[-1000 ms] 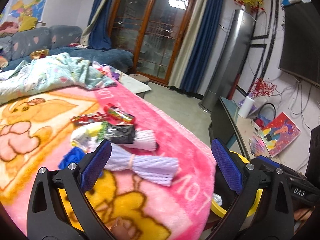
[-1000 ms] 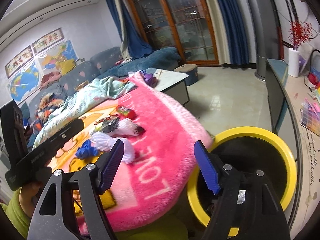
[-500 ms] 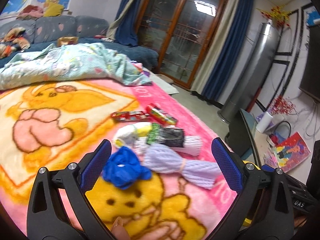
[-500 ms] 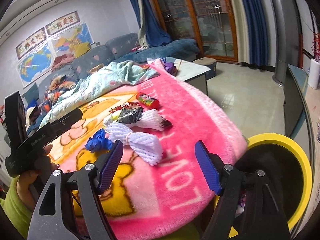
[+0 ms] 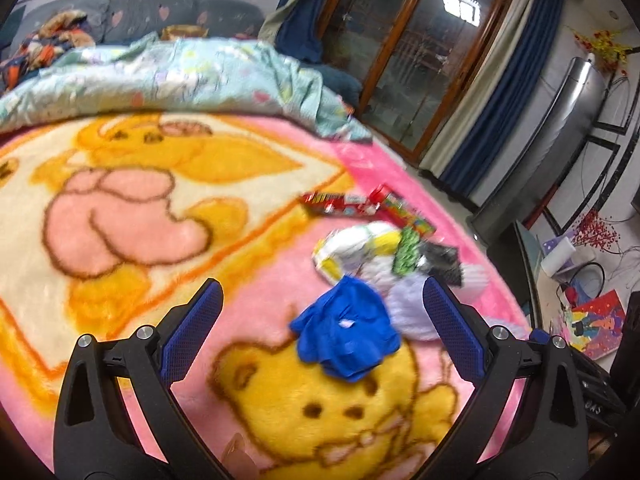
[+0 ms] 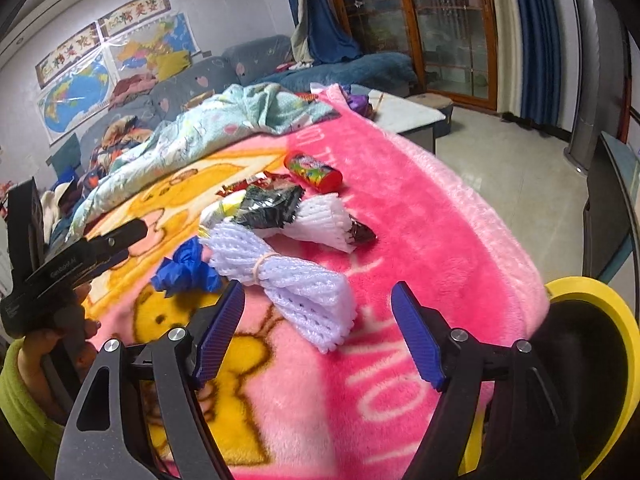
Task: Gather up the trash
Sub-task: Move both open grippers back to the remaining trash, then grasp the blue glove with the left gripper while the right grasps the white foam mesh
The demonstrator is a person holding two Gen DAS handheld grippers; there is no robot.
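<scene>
The trash lies in 1 loose cluster on the pink blanket (image 6: 420, 216), near its edge on the side of the yellow-rimmed bin (image 6: 592, 292), which stands just off that edge below the blanket's corner. The step in hand looks like the approach: both tongs are aimed down at the cluster and nothing is picked up yet.

The left gripper (image 5: 320, 320) has its jaws wide apart, and the crumpled blue wrapper (image 5: 346, 336) sits between them without either pad touching it. The right gripper (image 6: 318, 320) also stands apart, empty, framing the near end of the lavender foam net (image 6: 288, 280), the piece closest to the bin-side edge.

Further from that edge, touching or overlapping one another, lie a white foam net (image 6: 320, 220), a black foil packet (image 6: 272, 204), a white and yellow wrapper (image 5: 356, 244), a red flat packet (image 5: 336, 204) and a small colourful tube (image 6: 314, 170). The left view is blurred, so exactly which pieces overlap there is hard to judge.

Next, each gripper probably needs to drop until its pads bracket 1 piece, close, then carry it over the blanket's edge to the bin. The foam net is soft and should compress; the blue wrapper is thin, so the pads must reach low against the pile.
</scene>
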